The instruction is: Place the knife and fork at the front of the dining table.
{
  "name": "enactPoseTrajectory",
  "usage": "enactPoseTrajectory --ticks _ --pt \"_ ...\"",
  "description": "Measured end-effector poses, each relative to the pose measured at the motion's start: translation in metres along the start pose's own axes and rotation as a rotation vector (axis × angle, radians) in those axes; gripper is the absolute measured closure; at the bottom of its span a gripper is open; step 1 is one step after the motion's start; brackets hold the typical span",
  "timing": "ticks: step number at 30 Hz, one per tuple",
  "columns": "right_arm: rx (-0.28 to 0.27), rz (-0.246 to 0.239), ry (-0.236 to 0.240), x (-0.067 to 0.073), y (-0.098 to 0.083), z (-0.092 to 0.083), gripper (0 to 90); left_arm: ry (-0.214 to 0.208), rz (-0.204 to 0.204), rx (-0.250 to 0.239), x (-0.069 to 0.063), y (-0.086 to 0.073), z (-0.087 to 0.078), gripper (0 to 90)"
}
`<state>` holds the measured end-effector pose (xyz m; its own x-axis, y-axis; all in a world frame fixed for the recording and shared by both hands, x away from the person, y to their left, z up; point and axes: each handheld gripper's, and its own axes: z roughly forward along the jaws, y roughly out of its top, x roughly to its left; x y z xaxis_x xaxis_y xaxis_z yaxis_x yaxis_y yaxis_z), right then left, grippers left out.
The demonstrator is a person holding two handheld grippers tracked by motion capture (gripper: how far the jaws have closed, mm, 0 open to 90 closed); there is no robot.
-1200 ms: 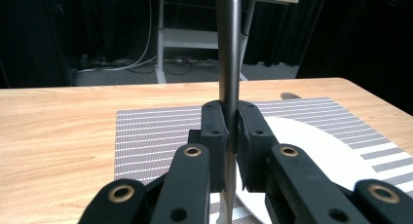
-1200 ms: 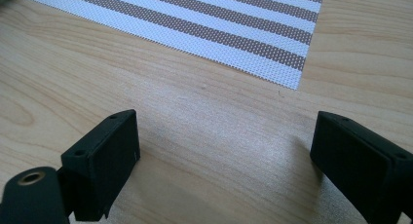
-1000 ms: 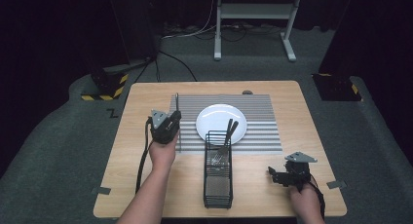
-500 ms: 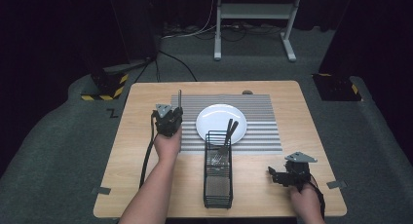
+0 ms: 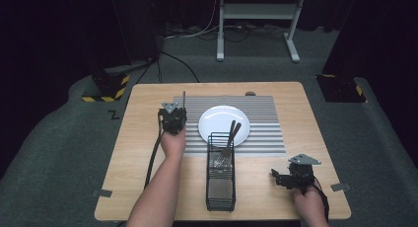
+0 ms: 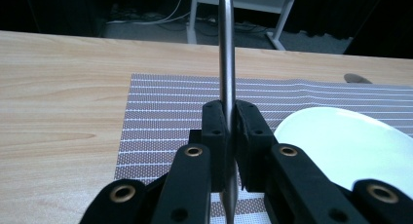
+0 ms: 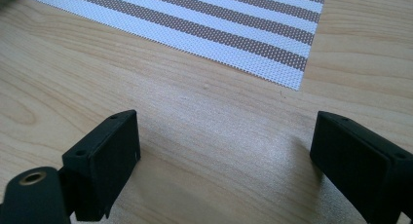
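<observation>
Left gripper (image 5: 173, 119), clamped on a knife (image 6: 226, 63), hovers over the mat's (image 5: 266, 133) left edge beside the plate (image 5: 217, 123), while the right gripper (image 7: 224, 156) gapes over bare table (image 7: 204, 136).

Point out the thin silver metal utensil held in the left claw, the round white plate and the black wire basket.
thin silver metal utensil (image 6: 226, 48), left gripper view, flat handle above the pads.
round white plate (image 5: 217, 119), high view, bare left part.
black wire basket (image 5: 220, 206), high view, near rim.
</observation>
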<state>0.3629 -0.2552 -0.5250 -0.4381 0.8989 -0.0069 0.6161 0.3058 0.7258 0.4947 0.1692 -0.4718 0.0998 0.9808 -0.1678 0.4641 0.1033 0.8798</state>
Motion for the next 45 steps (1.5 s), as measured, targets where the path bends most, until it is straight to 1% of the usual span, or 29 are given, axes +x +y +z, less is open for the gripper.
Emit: enactPoseTrajectory --ticks 5,12,14,16,20,23,24,27,31,34,42,45 --pt "0.0 0.0 0.0 0.0 0.0 0.0 10.7 0.016 0.01 0.006 -0.002 -0.002 0.006 83.2" --pt "0.0 0.0 0.0 0.0 0.0 0.0 10.8 0.032 0.004 0.024 -0.002 -0.007 0.016 83.2" --pt "0.0 0.0 0.0 0.0 0.0 0.0 10.8 0.033 -0.015 0.033 -0.001 -0.009 0.019 83.2" --pt "0.0 0.0 0.0 0.0 0.0 0.0 10.7 0.039 -0.016 0.04 0.0 -0.01 0.021 83.2" --pt "0.0 0.0 0.0 0.0 0.0 0.0 10.8 0.044 -0.031 0.055 0.002 -0.012 0.026 83.2" --pt "0.001 -0.002 0.0 0.0 0.0 0.0 10.8 0.051 -0.032 0.064 0.002 -0.015 0.03 83.3" --pt "0.001 -0.002 0.001 0.0 0.0 0.0 10.8 0.051 -0.039 0.068 0.002 -0.015 0.031 83.3" --pt "0.001 -0.002 0.002 0.0 0.0 0.0 10.8 0.058 -0.045 0.083 0.003 -0.016 0.033 83.2" --pt "-0.001 -0.004 0.003 0.0 0.0 0.0 10.8 0.054 -0.052 0.101 0.004 -0.017 0.036 83.2" --pt "-0.002 -0.005 0.006 0.0 0.0 0.0 10.8 0.061 -0.043 0.123 0.004 -0.018 0.037 83.2" --pt "-0.002 -0.007 0.008 0.0 0.0 0.0 10.8 0.071 -0.059 0.178 0.006 -0.019 0.044 83.1" --pt "-0.002 -0.007 0.008 -0.001 0.0 0.0 10.8 0.075 -0.059 0.187 0.007 -0.018 0.045 83.1"
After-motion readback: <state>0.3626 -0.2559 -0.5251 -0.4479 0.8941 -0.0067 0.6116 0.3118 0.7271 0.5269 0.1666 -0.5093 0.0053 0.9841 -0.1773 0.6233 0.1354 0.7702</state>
